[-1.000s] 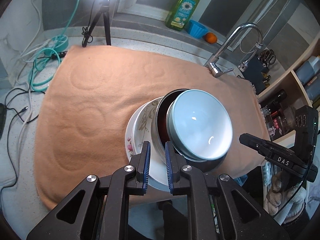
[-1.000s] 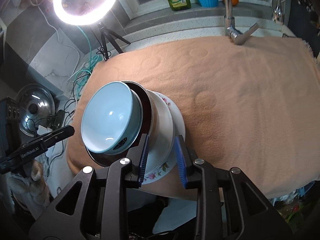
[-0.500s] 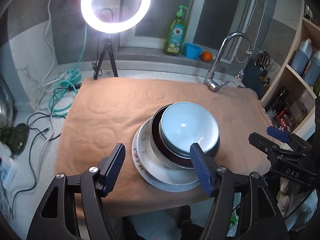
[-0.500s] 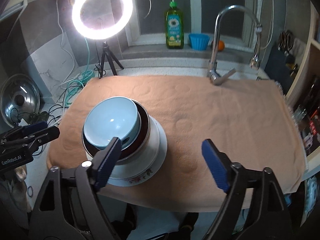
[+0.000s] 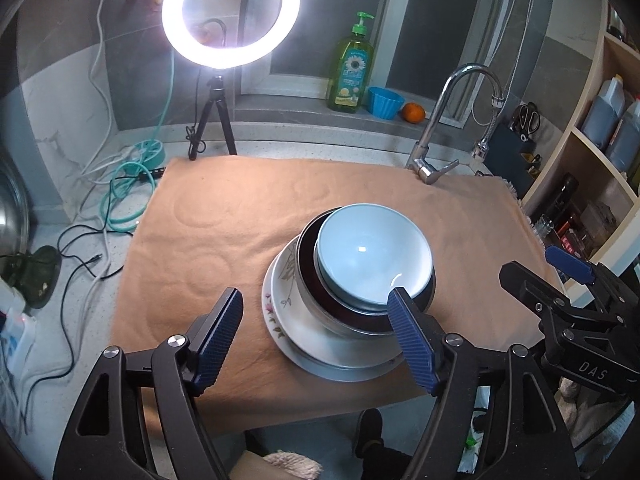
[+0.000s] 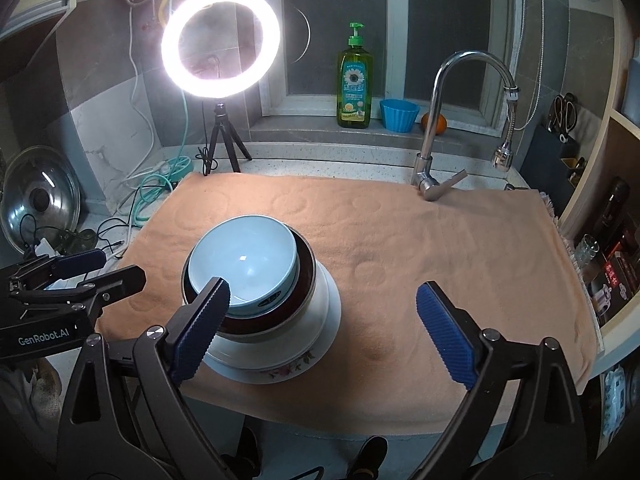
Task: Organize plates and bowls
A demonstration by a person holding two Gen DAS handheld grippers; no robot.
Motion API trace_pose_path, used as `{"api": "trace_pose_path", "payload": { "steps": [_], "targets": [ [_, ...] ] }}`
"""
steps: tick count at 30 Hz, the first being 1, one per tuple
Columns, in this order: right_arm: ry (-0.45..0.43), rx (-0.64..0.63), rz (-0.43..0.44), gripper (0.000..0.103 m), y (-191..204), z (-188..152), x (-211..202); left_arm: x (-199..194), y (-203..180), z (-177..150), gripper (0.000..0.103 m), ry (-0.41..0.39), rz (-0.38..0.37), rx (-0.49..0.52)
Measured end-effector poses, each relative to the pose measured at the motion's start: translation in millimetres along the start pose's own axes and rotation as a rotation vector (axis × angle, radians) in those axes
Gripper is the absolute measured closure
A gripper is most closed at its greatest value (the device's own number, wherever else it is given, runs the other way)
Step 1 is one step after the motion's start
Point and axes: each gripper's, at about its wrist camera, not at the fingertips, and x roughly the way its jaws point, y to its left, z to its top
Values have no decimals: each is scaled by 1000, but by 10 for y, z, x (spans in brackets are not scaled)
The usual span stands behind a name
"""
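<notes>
While both fingers: my left gripper (image 5: pixel 316 338) and right gripper (image 6: pixel 322 330) gape wide, just opened, empty.
Risk: blue bowl (image 5: pixel 372 254) sits off-centre below my fingers; a nudge could tip the stack.

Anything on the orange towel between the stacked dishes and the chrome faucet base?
Nothing: in the right wrist view the orange towel lies bare between the stack topped by the light-blue bowl and the chrome faucet.
</notes>
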Motion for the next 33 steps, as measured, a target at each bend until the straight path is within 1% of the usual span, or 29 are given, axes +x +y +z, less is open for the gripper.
{"api": "trace_pose_path", "payload": {
  "steps": [33],
  "targets": [
    [5, 32, -13, 6, -35, -21, -33, -29, -30, 9, 28, 2, 3, 5]
  ]
}}
